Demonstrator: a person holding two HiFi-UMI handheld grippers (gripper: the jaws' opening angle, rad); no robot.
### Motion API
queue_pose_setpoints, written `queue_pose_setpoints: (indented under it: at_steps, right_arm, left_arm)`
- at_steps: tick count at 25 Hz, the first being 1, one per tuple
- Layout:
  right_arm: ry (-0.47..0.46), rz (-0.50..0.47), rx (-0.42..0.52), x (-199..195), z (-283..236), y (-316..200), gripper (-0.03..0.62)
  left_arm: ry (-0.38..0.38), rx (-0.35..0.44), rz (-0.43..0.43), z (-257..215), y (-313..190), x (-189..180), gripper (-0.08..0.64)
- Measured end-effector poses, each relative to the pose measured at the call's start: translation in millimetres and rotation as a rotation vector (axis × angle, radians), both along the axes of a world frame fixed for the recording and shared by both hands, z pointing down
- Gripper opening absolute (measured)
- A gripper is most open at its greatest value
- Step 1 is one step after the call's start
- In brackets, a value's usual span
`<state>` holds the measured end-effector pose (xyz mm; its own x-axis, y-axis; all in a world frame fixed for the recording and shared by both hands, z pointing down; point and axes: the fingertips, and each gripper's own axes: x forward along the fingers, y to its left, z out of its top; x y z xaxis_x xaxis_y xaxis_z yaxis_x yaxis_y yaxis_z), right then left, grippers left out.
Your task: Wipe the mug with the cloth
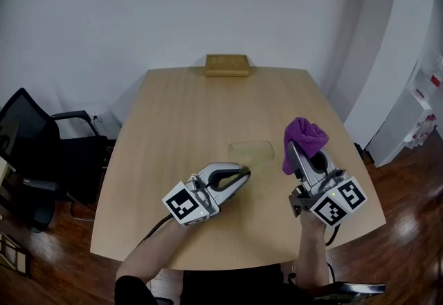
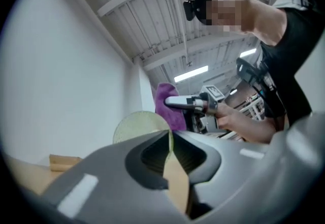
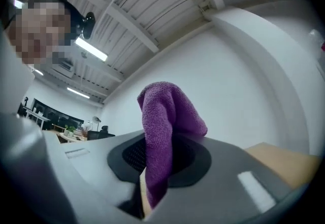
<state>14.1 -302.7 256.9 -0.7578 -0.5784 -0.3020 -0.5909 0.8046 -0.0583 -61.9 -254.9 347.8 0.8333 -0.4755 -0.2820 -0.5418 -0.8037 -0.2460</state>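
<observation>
Nearest the person, the left gripper (image 1: 242,173) has its jaws nipped onto the thin wall of a pale green, see-through mug (image 1: 252,151), which lies tipped on its side low over the table (image 1: 194,110); whether it touches the wood I cannot tell. Just beside it, the right gripper (image 1: 299,155) is raised higher and pinches a purple cloth (image 1: 305,136), bunched above its jaws and apart from the mug. A wooden block (image 1: 227,65) sits at the far edge, and an office chair (image 1: 41,151) stands off to the left.
</observation>
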Motion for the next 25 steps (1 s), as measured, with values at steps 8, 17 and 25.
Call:
queue_pose_setpoints:
  at_steps: [8,17,25]
  right_arm:
    - [0.085,-0.165,-0.093,-63.3,37.3,12.3,0.057]
    - [0.04,-0.243,-0.042,-45.5,14.1,30.5,0.057]
    - [-0.02,-0.143,-0.149,-14.9,27.6,-13.2,0.057]
  left_arm:
    - [-0.212,0.158,-0.041,14.9,8.8,13.3,0.046]
    - [-0.339,0.273,-0.092,26.0,4.2,14.5,0.043]
    - [-0.444,0.368,-0.122,35.6,9.6,17.6,0.043]
